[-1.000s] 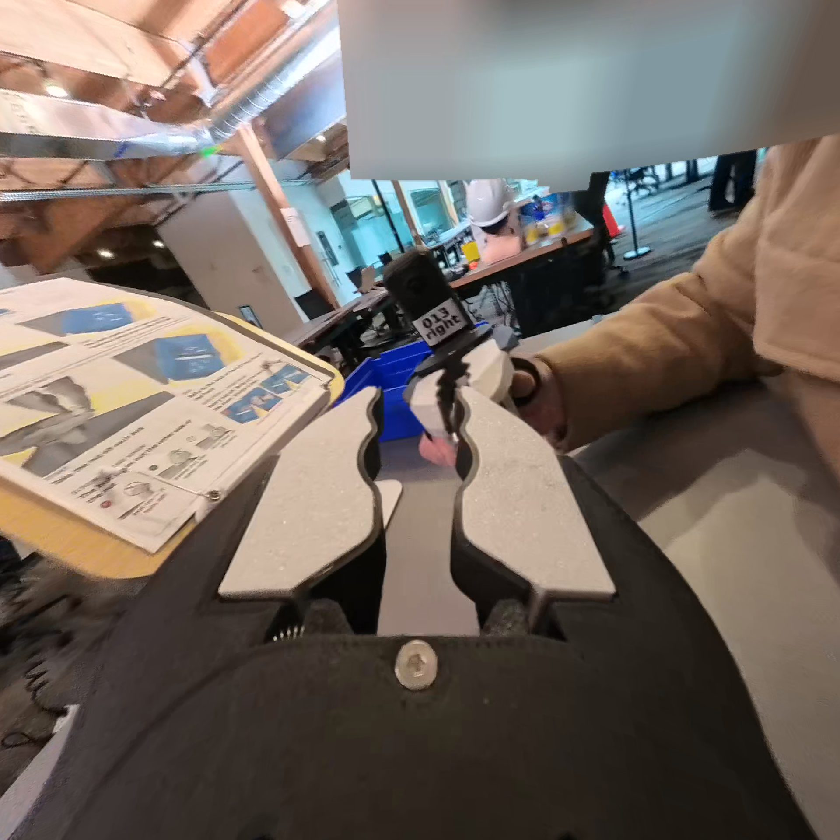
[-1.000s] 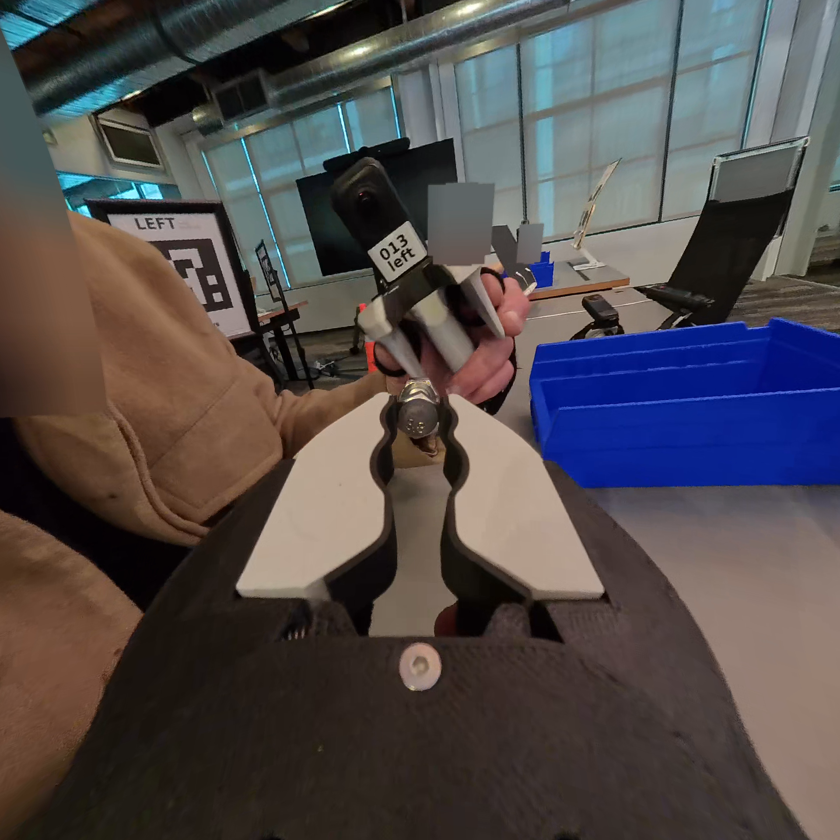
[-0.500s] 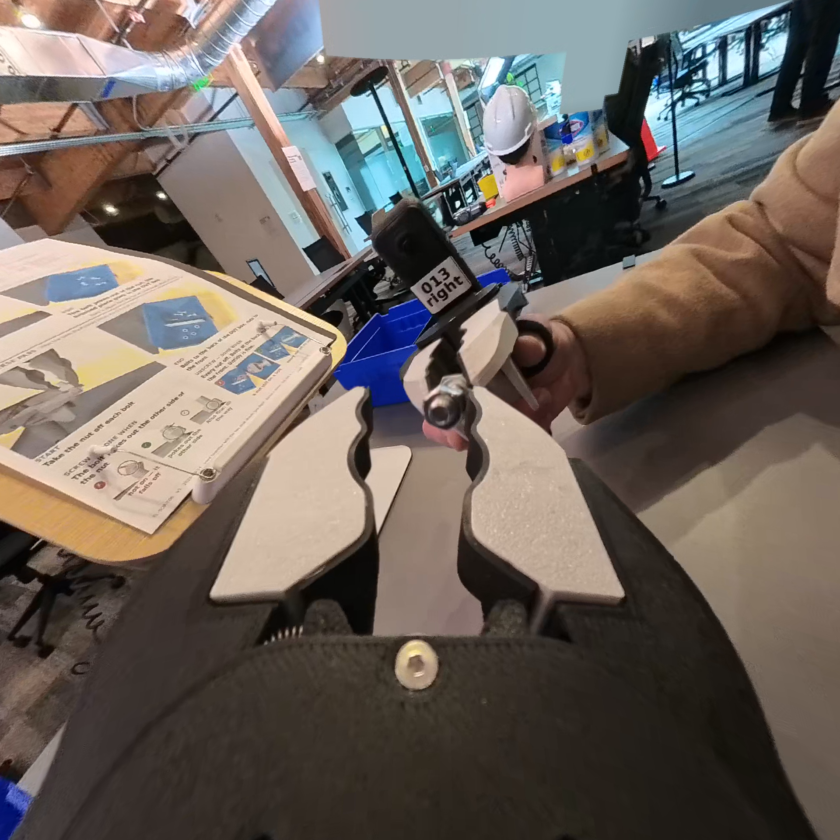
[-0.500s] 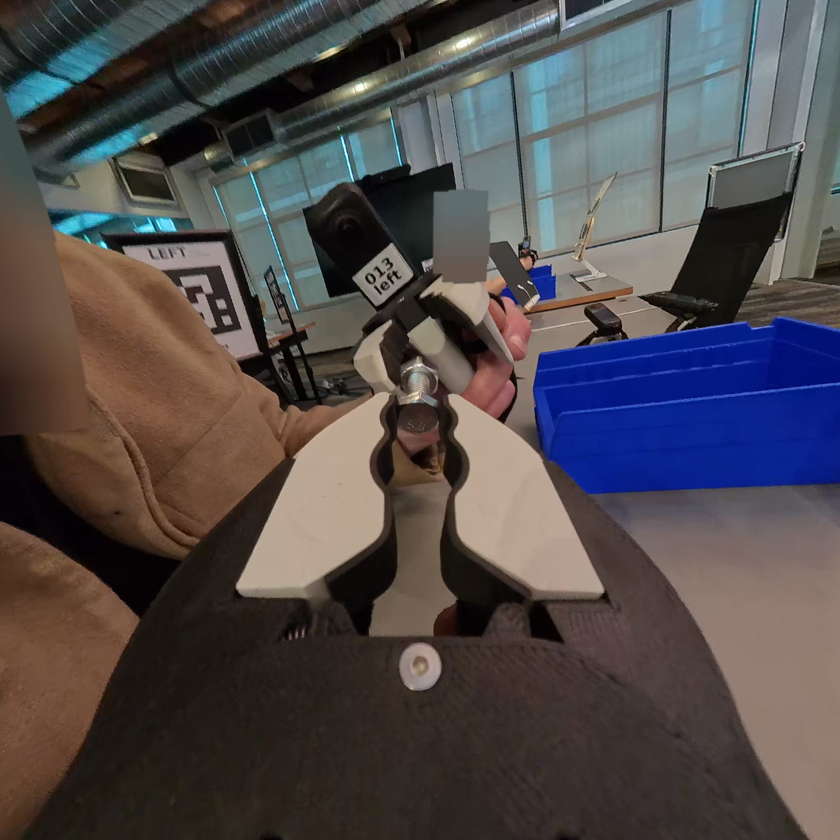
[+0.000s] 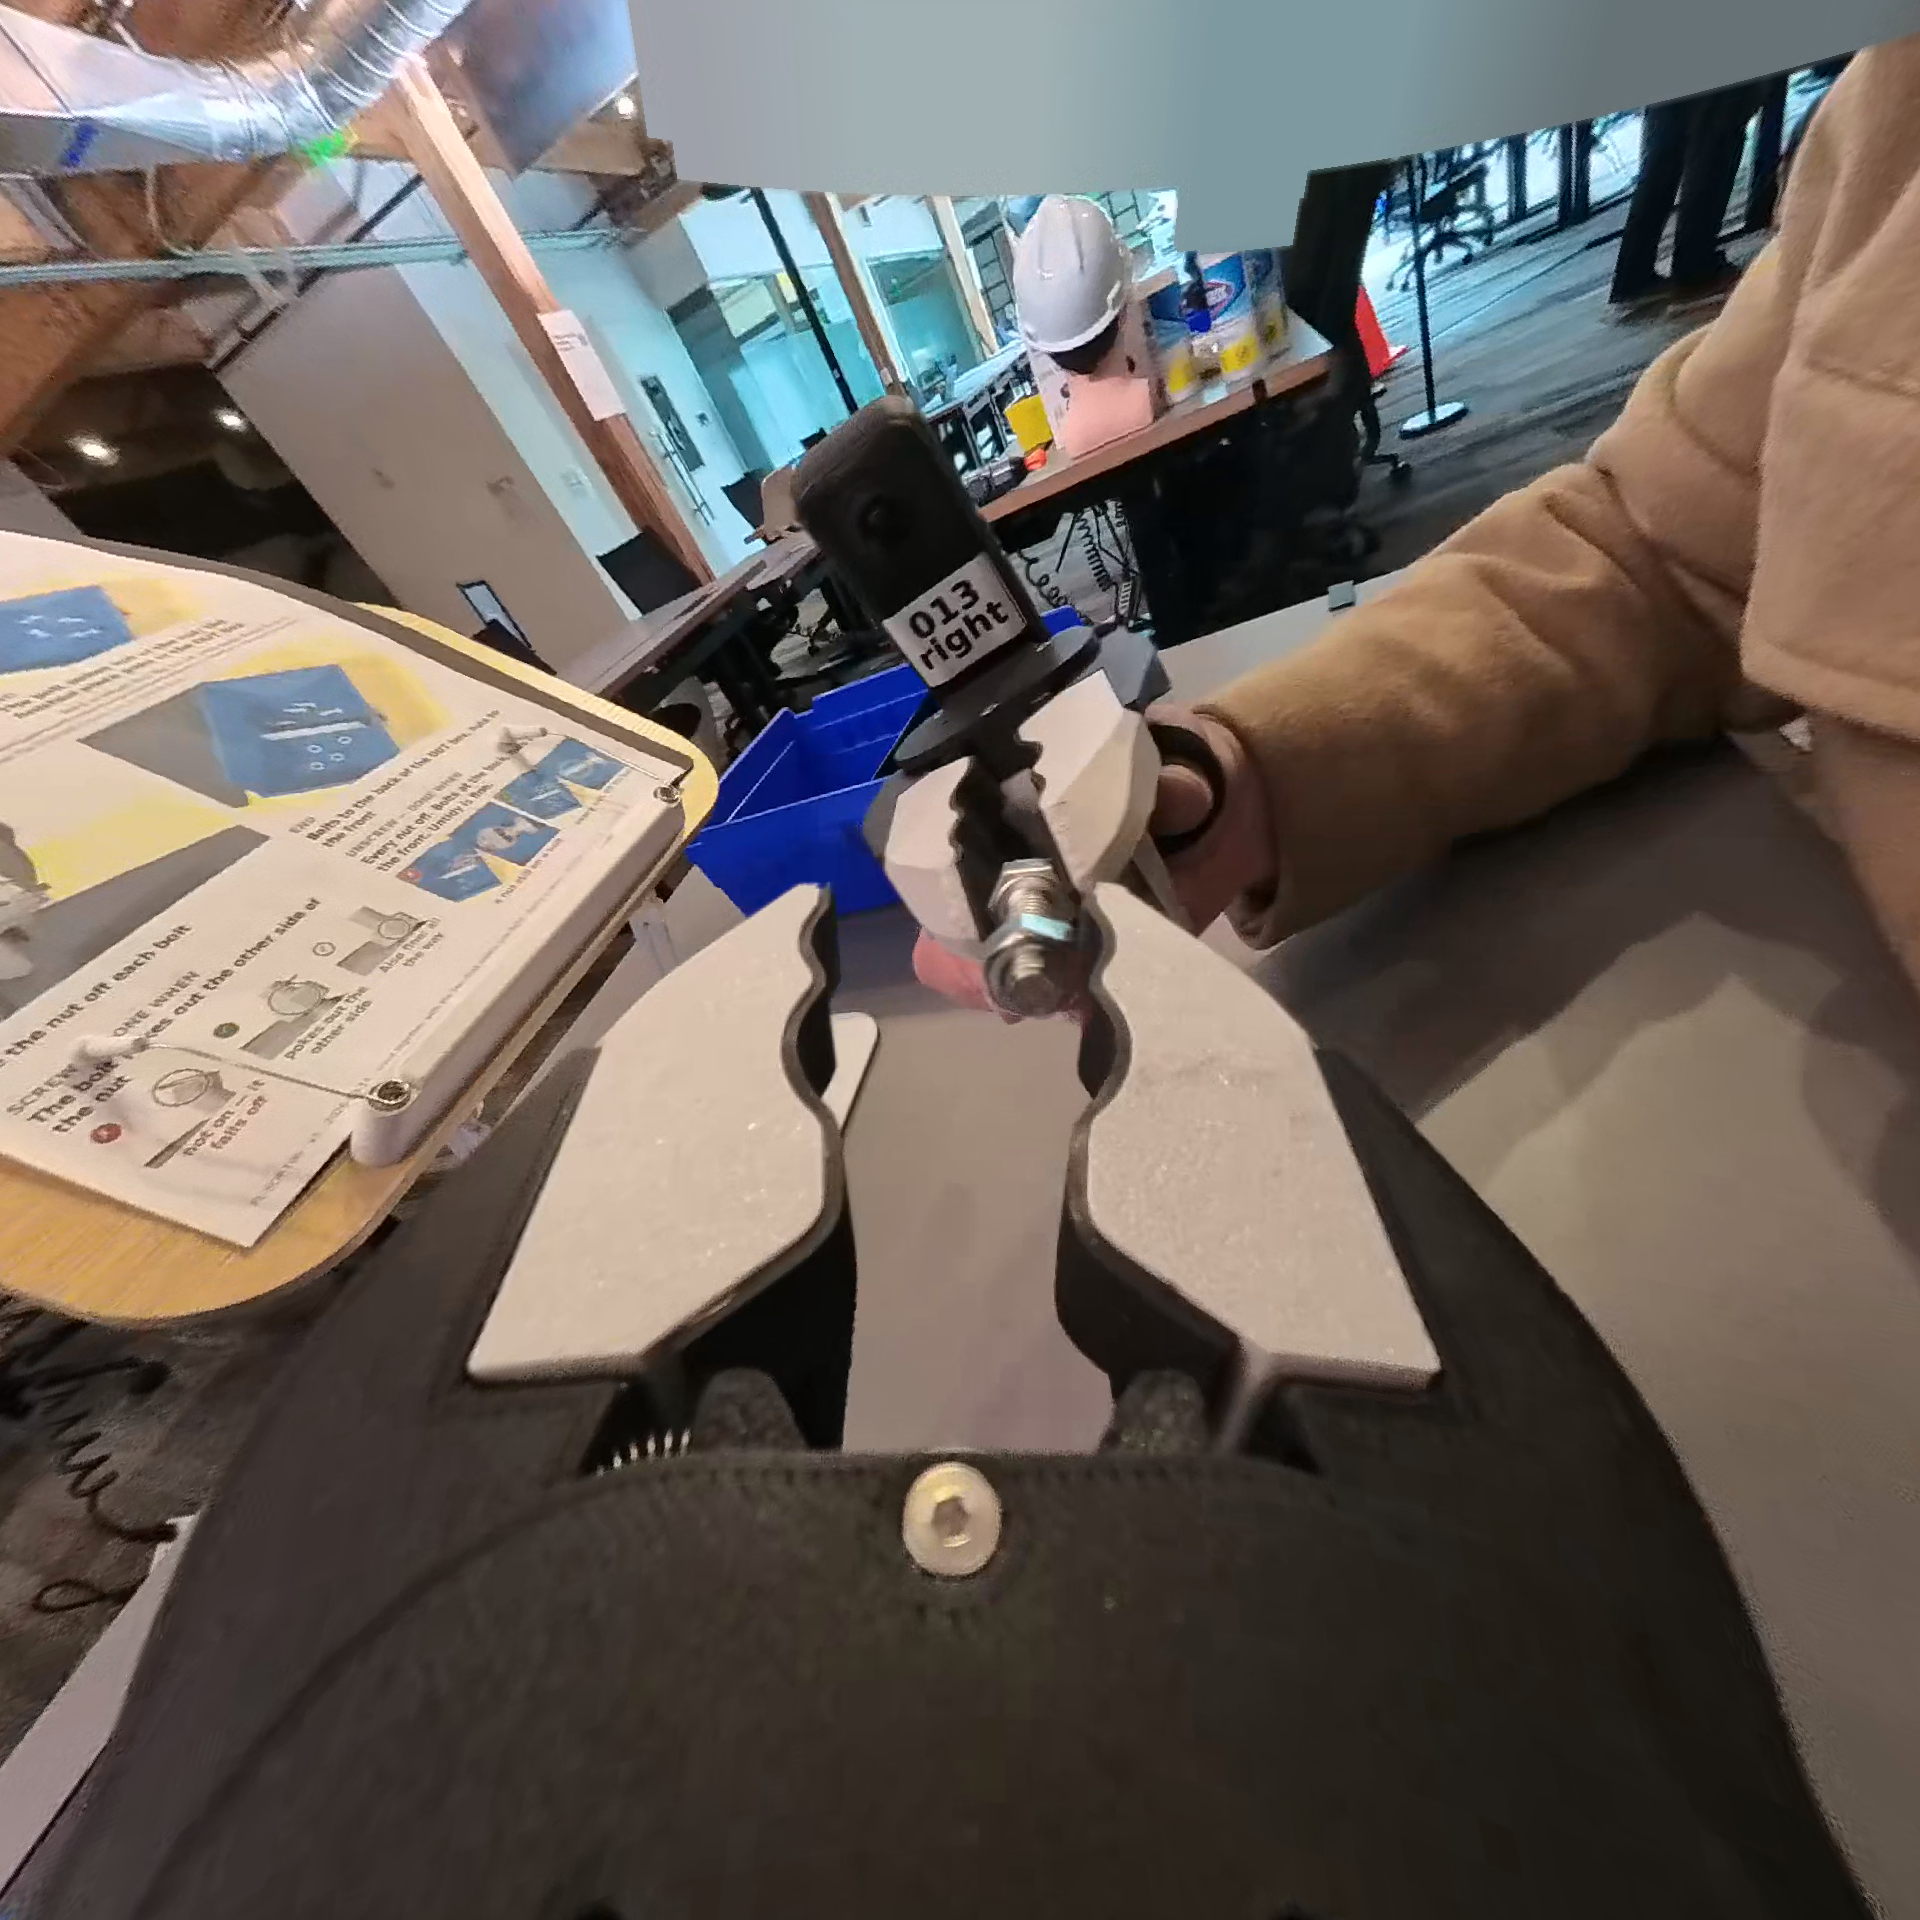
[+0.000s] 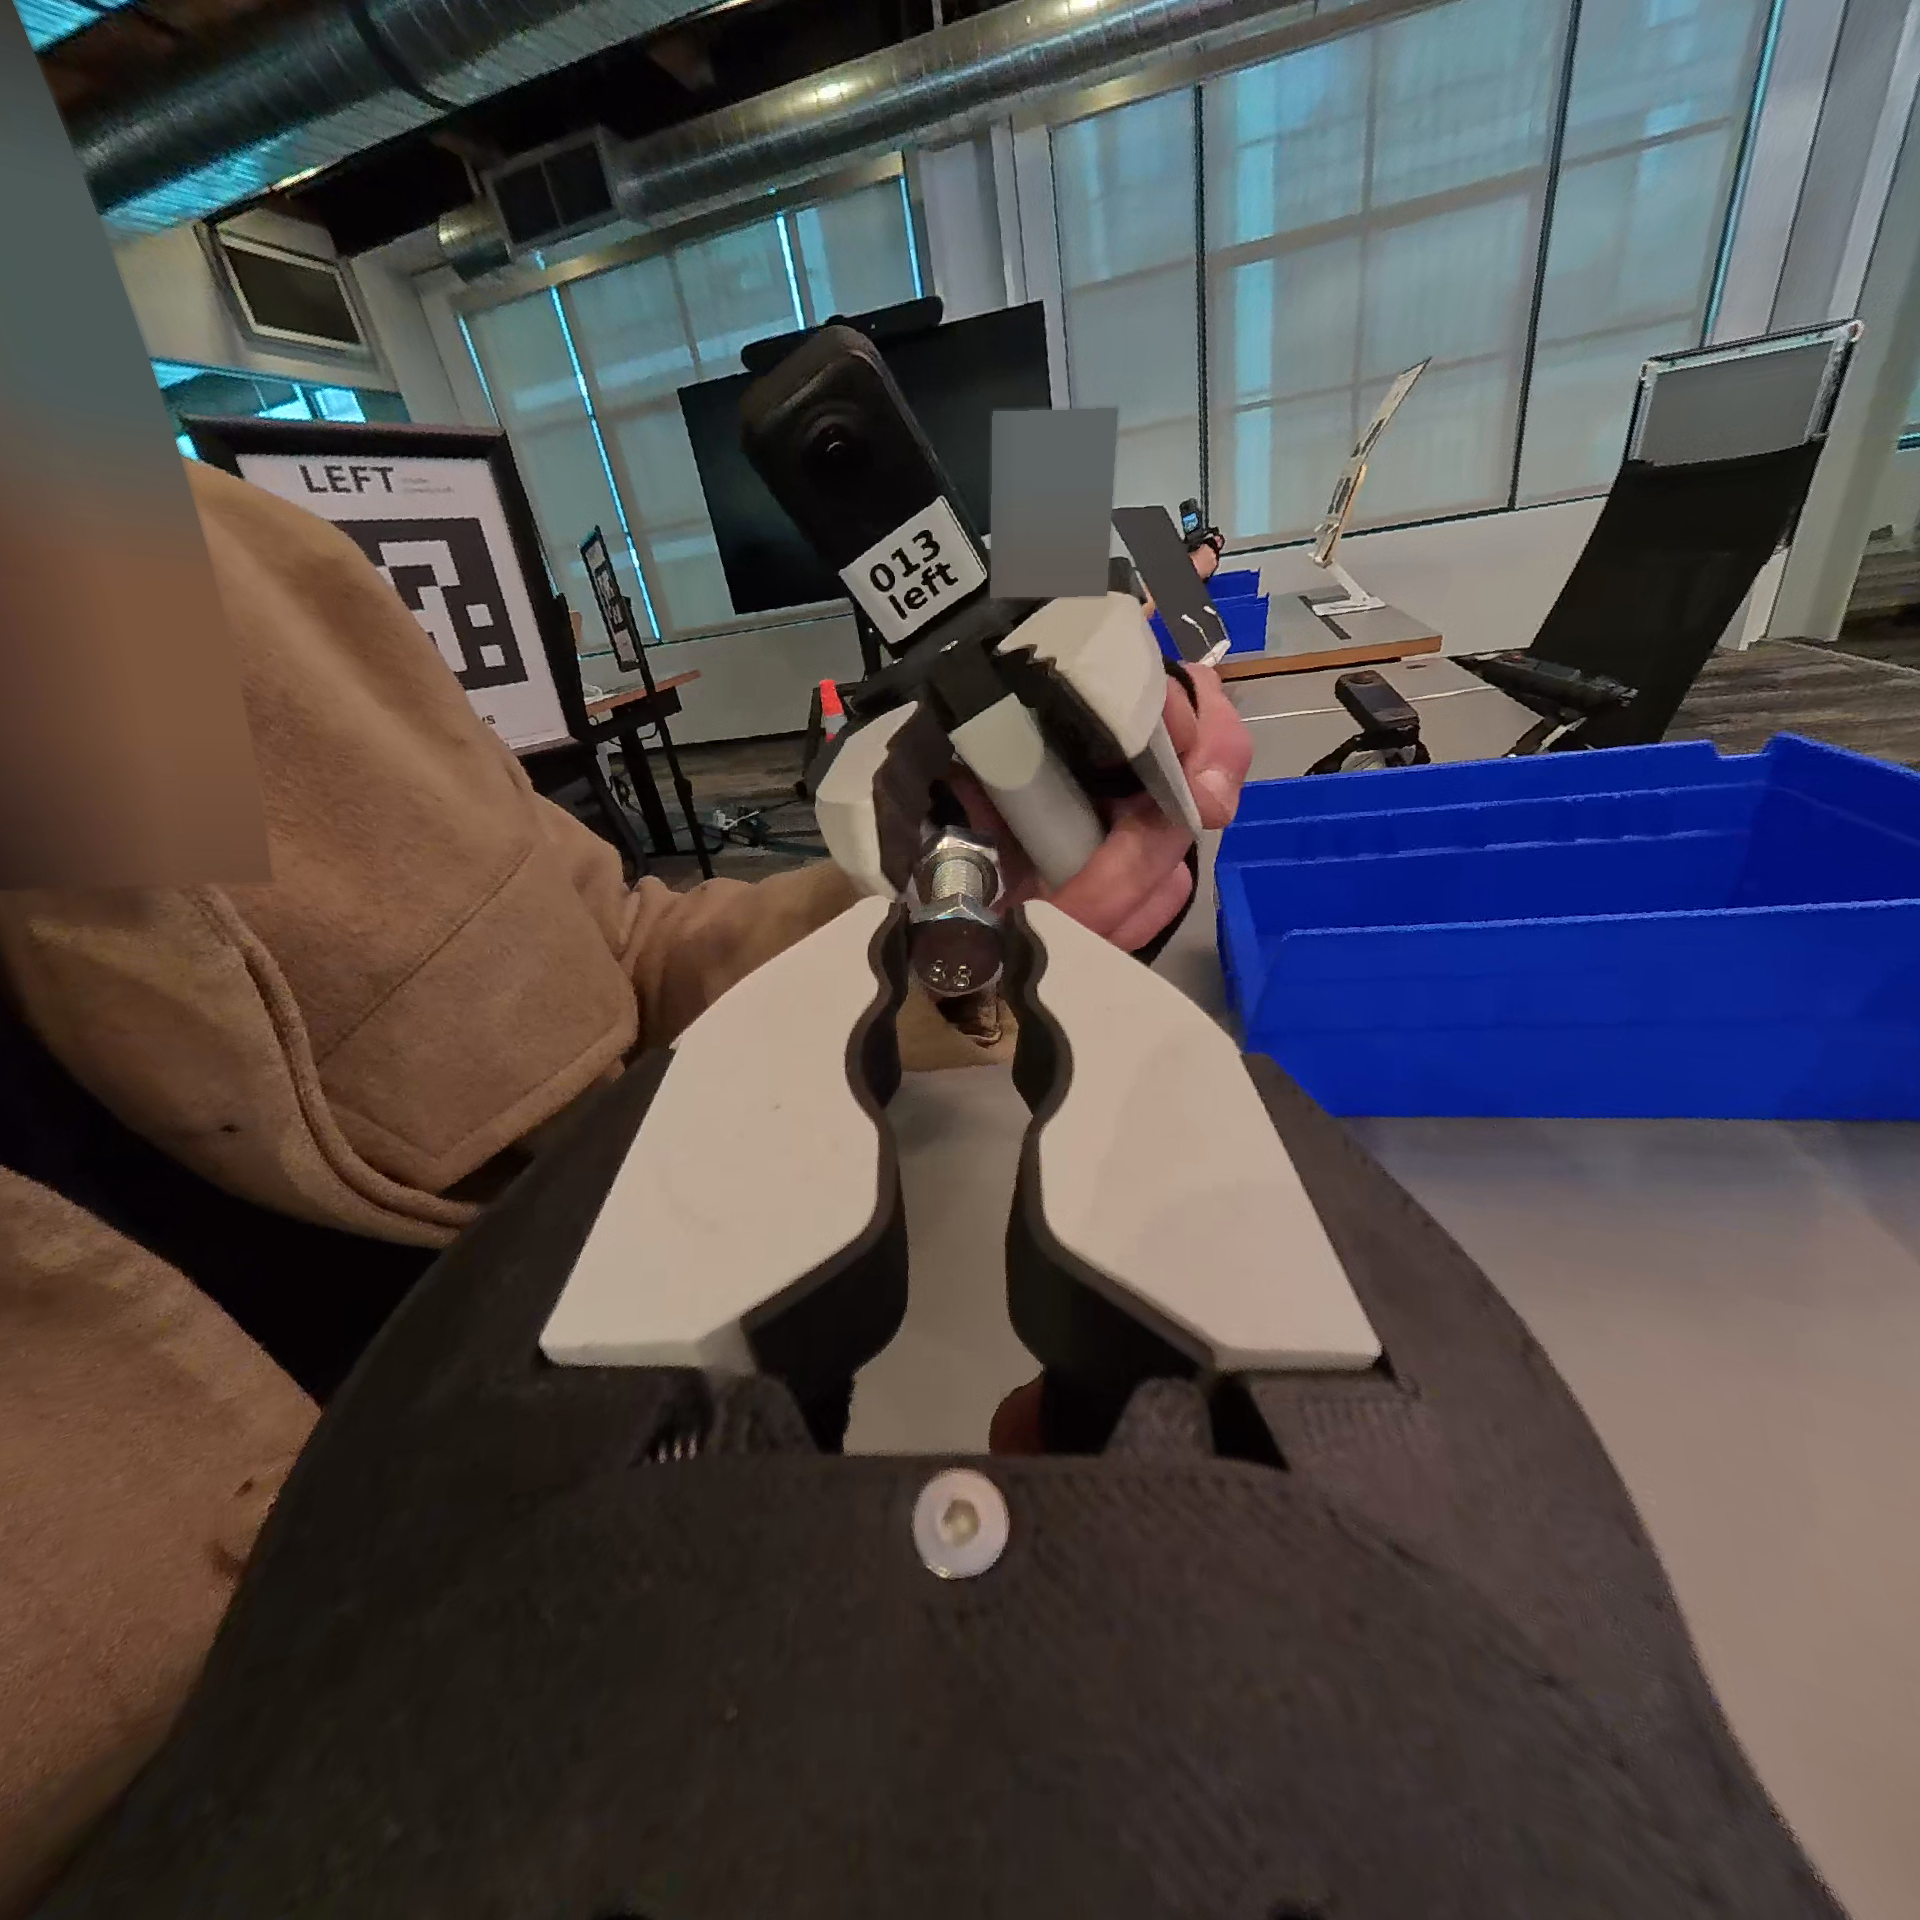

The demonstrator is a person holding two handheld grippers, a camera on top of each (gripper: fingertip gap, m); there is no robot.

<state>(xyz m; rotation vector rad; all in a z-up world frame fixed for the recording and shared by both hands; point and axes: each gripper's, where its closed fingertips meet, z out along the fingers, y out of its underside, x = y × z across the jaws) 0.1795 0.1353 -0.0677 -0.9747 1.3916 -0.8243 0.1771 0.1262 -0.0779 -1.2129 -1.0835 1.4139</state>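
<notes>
Since a second ago, the left gripper (image 5: 961,914) has spread wider and closed in on the silver hex-head steel bolt (image 6: 951,971), whose far end now lies just beside its right fingertip; the right gripper (image 6: 953,935) has kept its clamp.

**Right gripper.** It is closed on the bolt's head. The head sits in the outermost scallop of the wavy black jaw edges. This seat probably serves to lock the flats against slipping or turning. The shank points straight away from this gripper.

**Left gripper.** Its jaws stand wide apart and hold nothing. From the right wrist view its white fingers flank the threaded shank, which carries a silver hex nut (image 5: 1029,925). Contact with the right finger cannot be confirmed. The two grippers face each other nose to nose, so the bolt lies along the line between them.

**Position.** The bolt is held in the air over the grey table (image 6: 1662,1299). In the right wrist view it is left of the blue plastic bin (image 6: 1558,935) and nearer the camera than the bin's front wall.

**Surroundings.** In the left wrist view, a printed instruction sheet on a rounded wooden board (image 5: 312,831) stands left of the bin. A tan sleeve (image 5: 1507,665) reaches in from the bin's right to the right gripper's handle.
</notes>
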